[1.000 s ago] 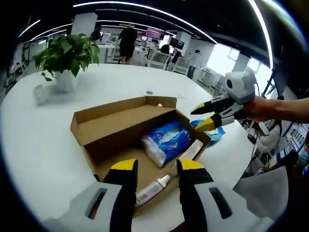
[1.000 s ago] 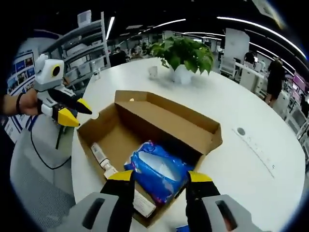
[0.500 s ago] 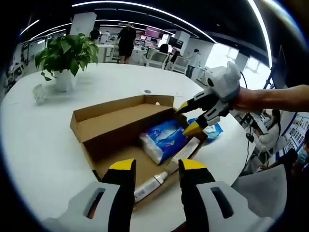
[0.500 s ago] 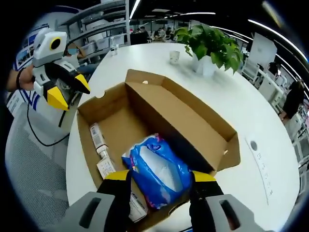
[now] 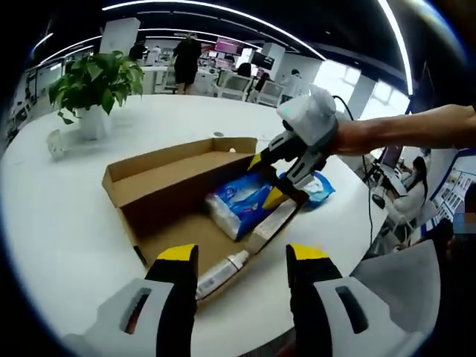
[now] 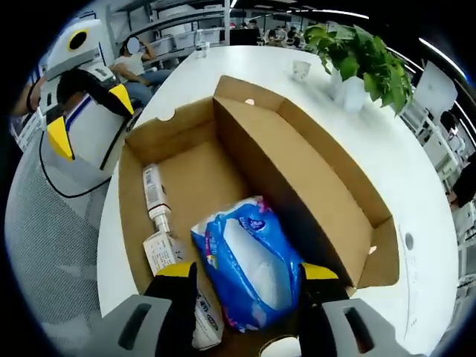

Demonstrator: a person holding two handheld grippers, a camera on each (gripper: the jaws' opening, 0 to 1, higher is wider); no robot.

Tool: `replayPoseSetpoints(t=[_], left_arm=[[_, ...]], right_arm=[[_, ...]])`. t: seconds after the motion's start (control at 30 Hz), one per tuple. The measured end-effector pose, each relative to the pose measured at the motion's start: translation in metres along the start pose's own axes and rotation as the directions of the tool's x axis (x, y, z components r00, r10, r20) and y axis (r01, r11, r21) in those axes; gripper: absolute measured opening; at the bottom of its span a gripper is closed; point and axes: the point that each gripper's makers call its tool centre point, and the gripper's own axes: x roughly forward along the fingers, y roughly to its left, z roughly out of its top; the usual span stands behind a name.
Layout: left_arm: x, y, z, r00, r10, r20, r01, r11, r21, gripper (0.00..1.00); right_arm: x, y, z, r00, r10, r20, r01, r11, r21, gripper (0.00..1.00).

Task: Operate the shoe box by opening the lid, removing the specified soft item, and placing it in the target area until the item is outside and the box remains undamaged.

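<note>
1. I am looking across a wide open office, with ceiling light strips and people at desks far off, past the round white table (image 5: 67, 223) that carries everything.
2. On the table stands the open cardboard shoe box (image 5: 160, 172), its lid (image 6: 301, 167) folded back and standing up along the far side in the left gripper view.
3. Inside the box lies the blue soft pack (image 6: 249, 269), the soft item, toward the box's right end in the left gripper view.
4. Beside the pack, on the box floor, lie a white tube (image 5: 220, 271) and a flat white packet (image 6: 162, 251), both nearer my left gripper.
5. A potted plant (image 5: 93, 82) stands far left on the table, with a small white cup (image 5: 56, 143) near it.
6. Another blue pack (image 5: 316, 187) lies on the table just outside the box's right end.
7. My right gripper (image 5: 271, 178) reaches into the box, jaws spread either side of the soft pack.
8. My left gripper (image 5: 242, 256) hovers near the box's front edge, jaws spread and holding nothing.
</note>
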Motion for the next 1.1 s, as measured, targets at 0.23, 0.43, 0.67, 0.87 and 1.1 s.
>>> replayPoseSetpoints(t=[0.23, 0.43, 0.67, 0.87, 1.1], left_arm=[[-0.004, 0.000, -0.005, 1.000, 0.001, -0.006, -0.001, 1.000, 0.009, 0.50], [-0.006, -0.001, -0.006, 1.000, 0.001, -0.009, -0.001, 1.000, 0.017, 0.51], [-0.008, -0.002, -0.010, 1.000, 0.000, -0.019, 0.000, 1.000, 0.019, 0.53], [-0.007, 0.001, -0.010, 1.000, 0.001, -0.020, -0.001, 1.000, 0.017, 0.54], [-0.008, 0.002, -0.010, 1.000, -0.008, -0.019, 0.008, 1.000, 0.008, 0.55]], right_arm=[[0.011, 0.000, -0.002, 0.998, 0.022, -0.051, -0.025, 0.998, -0.059, 0.55], [0.021, -0.004, -0.010, 0.990, 0.024, -0.138, -0.047, 0.985, -0.163, 0.57], [0.031, -0.004, -0.007, 0.986, 0.024, -0.162, -0.058, 0.977, -0.207, 0.58], [0.043, -0.003, -0.013, 0.976, 0.027, -0.215, -0.084, 0.961, -0.263, 0.60], [0.056, -0.001, -0.017, 0.968, 0.036, -0.248, -0.108, 0.954, -0.281, 0.61]])
